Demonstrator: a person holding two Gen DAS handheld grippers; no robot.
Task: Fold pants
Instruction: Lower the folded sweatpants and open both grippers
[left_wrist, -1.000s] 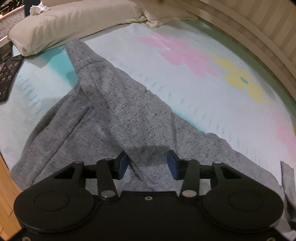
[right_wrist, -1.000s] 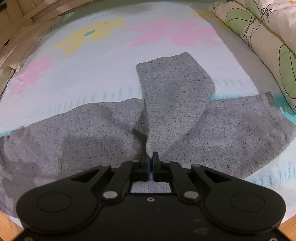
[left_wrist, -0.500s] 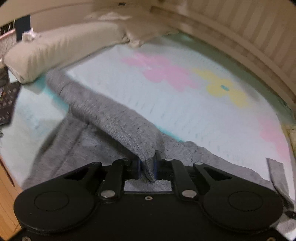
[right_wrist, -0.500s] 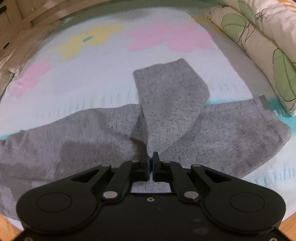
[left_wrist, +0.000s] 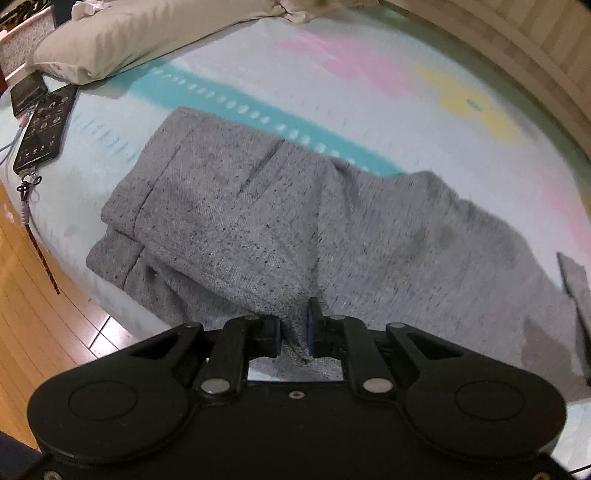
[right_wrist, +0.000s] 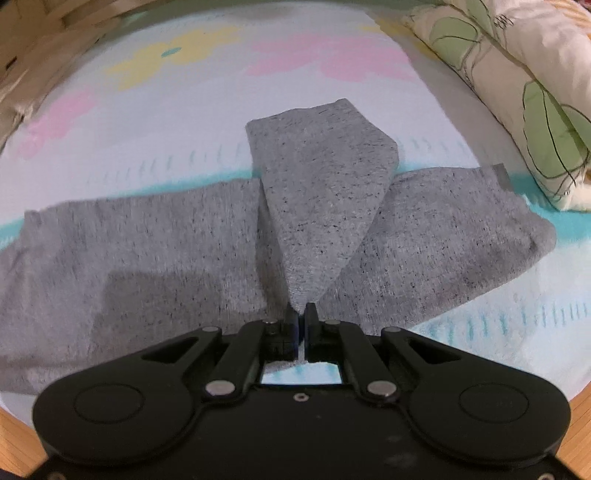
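Note:
Grey speckled pants lie across a flowered bed sheet. In the left wrist view the waist end is doubled over on itself, with a pocket slit on top. My left gripper is shut on a pinch of that folded cloth near the bed's front edge. In the right wrist view a pants leg rises as a pointed flap over the flat part of the pants. My right gripper is shut on the flap's lower tip.
A beige pillow lies at the far left, with two phones beside it near the mattress edge. Wooden floor shows below. A leaf-patterned quilt borders the right side. A wooden bed frame runs behind.
My left gripper went from open over the pants to shut on the cloth, then drew the waist part over so it lies doubled. The right gripper kept its hold and shifted a little.

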